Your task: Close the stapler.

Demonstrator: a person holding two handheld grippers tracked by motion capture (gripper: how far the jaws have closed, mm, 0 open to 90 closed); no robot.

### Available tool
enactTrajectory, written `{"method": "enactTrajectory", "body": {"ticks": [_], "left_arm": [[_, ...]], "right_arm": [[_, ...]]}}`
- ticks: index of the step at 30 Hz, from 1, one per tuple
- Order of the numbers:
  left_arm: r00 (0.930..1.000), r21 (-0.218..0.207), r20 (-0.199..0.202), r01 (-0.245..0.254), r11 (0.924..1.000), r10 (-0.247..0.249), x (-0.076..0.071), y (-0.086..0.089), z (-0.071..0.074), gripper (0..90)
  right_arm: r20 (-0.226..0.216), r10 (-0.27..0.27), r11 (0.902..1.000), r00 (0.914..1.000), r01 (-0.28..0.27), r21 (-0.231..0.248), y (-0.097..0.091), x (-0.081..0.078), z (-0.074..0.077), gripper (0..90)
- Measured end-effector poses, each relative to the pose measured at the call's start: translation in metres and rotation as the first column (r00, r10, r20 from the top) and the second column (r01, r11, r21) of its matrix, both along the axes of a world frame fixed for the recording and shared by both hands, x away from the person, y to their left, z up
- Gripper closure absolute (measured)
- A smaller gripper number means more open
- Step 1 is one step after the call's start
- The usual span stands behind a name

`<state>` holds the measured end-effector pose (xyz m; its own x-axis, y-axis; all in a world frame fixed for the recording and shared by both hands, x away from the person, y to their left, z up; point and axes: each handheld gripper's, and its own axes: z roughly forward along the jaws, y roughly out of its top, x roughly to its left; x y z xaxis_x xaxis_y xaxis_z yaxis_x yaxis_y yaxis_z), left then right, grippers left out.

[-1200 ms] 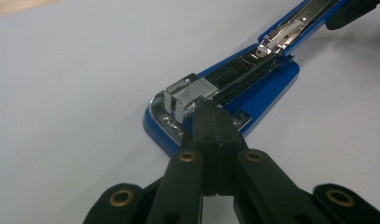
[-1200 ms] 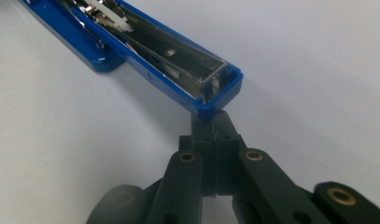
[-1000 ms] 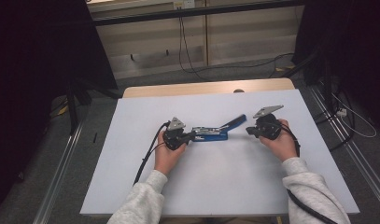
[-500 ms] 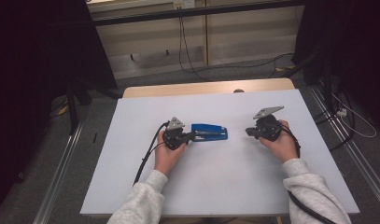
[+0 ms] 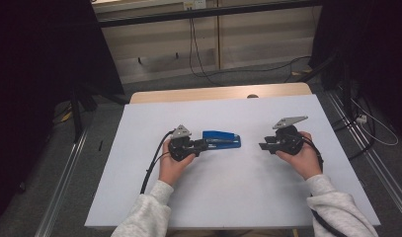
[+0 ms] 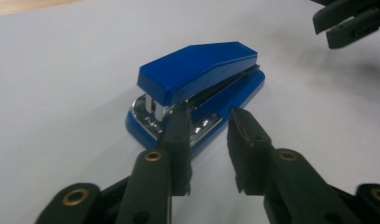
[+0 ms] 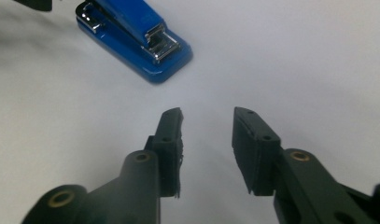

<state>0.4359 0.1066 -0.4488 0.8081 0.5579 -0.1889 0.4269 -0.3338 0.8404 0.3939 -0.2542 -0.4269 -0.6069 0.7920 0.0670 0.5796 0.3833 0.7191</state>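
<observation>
A blue stapler (image 5: 221, 139) lies shut and flat on the white table (image 5: 228, 197), near its middle. My left gripper (image 5: 204, 144) sits at the stapler's left end, open. In the left gripper view the stapler (image 6: 201, 79) lies just beyond my left gripper (image 6: 208, 114), whose left jaw overlaps the chrome rear end while the gap between the jaws holds nothing. My right gripper (image 5: 263, 146) is a short way right of the stapler, open and apart from it. In the right gripper view the stapler (image 7: 136, 35) lies ahead and to the left of my right gripper (image 7: 206, 116).
A wooden strip (image 5: 213, 94) borders the table's far edge. Cables (image 5: 198, 54) run over the floor beyond it, and metal rails (image 5: 65, 192) flank the table. A black cable (image 5: 154, 163) trails from the left gripper across the table.
The stapler's top, raised toward the right gripper a second ago, is now down and shut. The right gripper has drawn back to the right. The left gripper has stayed put.
</observation>
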Motion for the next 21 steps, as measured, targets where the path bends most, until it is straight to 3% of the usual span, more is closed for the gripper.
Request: {"method": "enactTrajectory", "body": {"ticks": [9, 13, 17, 21], "left_arm": [[0.9999, -0.02, 0.01, 0.004, 0.9998, -0.004, -0.014, 0.023, 0.015, 45.6], [0.9996, -0.021, 0.027, -0.001, 0.9998, 0.002, -0.022, 0.033, 0.019, 34.9], [0.9997, -0.039, 0.02, -0.015, 0.9991, 0.016, -0.032, 0.046, 0.022, 29.1], [0.9989, -0.031, 0.032, -0.034, 0.999, 0.035, -0.041, 0.062, 0.023, 23.4]], "right_arm": [[-0.003, -0.022, 0.9995, 0.9997, 0.022, 0.021, -0.008, -0.026, 0.002, 42.1], [-0.006, -0.004, 0.9997, 1.0, 0.004, 0.023, -0.007, -0.039, 0.0, 37.0], [-0.008, 0.006, 0.9996, 0.9999, -0.006, 0.027, -0.008, -0.049, 0.0, 29.9], [-0.008, 0.016, 0.9996, 0.9998, -0.016, 0.023, -0.008, -0.058, 0.0, 23.7]]}}
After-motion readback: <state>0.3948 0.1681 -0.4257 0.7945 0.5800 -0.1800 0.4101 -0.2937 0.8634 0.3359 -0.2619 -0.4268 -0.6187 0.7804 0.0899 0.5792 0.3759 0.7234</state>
